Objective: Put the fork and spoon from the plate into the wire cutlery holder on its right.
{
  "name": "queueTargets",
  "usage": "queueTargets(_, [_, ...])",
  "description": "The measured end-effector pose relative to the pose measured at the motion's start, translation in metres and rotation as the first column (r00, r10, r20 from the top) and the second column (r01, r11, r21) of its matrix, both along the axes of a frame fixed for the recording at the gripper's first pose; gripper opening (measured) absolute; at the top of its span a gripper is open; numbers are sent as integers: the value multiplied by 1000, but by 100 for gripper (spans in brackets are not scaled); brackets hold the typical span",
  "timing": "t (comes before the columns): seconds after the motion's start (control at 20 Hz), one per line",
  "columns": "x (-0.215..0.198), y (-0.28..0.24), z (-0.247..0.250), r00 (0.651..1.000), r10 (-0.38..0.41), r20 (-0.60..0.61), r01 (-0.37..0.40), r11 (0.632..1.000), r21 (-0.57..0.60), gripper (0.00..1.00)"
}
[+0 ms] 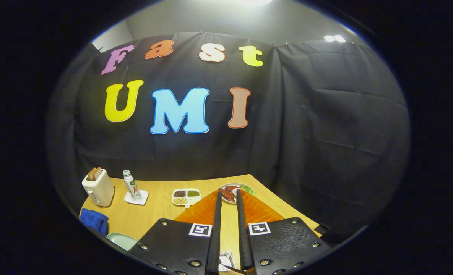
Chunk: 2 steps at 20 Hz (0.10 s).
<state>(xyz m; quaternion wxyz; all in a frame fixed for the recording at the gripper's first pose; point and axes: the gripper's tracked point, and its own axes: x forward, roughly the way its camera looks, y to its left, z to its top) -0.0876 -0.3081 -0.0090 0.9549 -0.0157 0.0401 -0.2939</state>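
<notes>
Above the near edge of the tabletop [153, 214], the tongs [228, 192] are held high, pointing across an orange mat [262, 214] toward the far edge. Their fingers are parted by a narrow gap, and nothing is seen pinched between the tips. Beyond the tips, at the far edge, a plate of food [245, 188] is noted.

Low between the roots of the fingers, at the near edge, a small metal object [226, 260] is partly seen. It may be the wire cutlery holder, but this cannot be confirmed. Neither fork nor spoon can be made out with certainty. A thin dark sliver beside that object is too small to identify.

At the near left corner the rim of a pale plate [121, 240] is recorded beside a blue cloth [94, 220]. Whether cutlery lies on it cannot be told.

Along the far left side a toaster [98, 188], a bottle [132, 186] and a divided dish [186, 196] are noted, well apart from the tongs.

Judgement: no transfer can be verified as done. Both items are taken as outstanding, and the tongs are not yet lowered to any grasp.
</notes>
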Motion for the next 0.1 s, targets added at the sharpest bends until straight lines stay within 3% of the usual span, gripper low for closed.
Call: queueTargets(0.1, [-1,-5,1,1000,-4,-4,4,1000,-2,21])
